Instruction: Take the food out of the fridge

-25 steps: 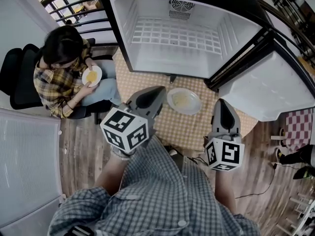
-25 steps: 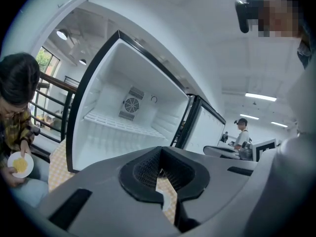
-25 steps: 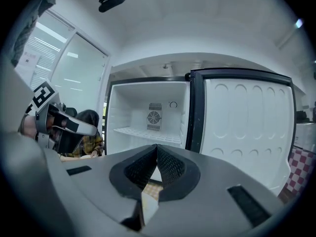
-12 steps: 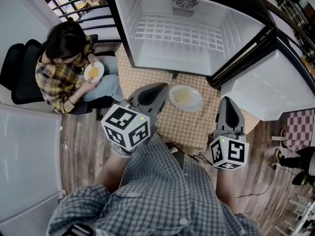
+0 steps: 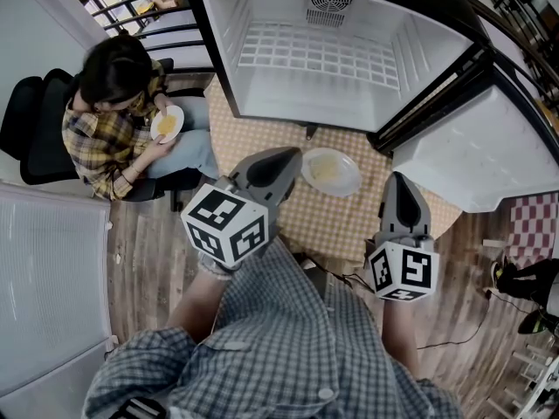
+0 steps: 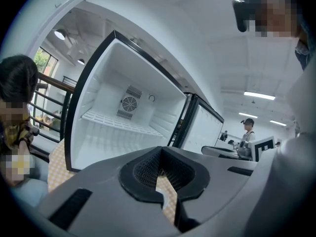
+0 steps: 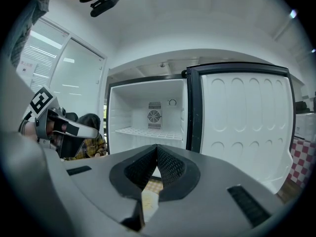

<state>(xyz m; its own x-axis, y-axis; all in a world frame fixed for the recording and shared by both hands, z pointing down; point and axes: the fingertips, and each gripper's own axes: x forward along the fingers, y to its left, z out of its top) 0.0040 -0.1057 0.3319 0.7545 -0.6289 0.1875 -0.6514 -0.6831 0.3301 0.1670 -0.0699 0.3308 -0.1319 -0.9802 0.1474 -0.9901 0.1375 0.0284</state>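
While the fridge point(image 5: 288, 103) stands with its door swung open, the plate of food point(image 5: 330, 171) sits on the table point(image 5: 336, 225) just in front of the fridge. Left tongs point(image 5: 281, 160) and right tongs point(image 5: 397, 182) are both pressed together and empty. They flank the plate, pointing toward the fridge.

Wood-plank floor point(image 5: 140, 243); black office chair point(image 5: 35, 138) at left; dark railing point(image 5: 131, 11) behind.
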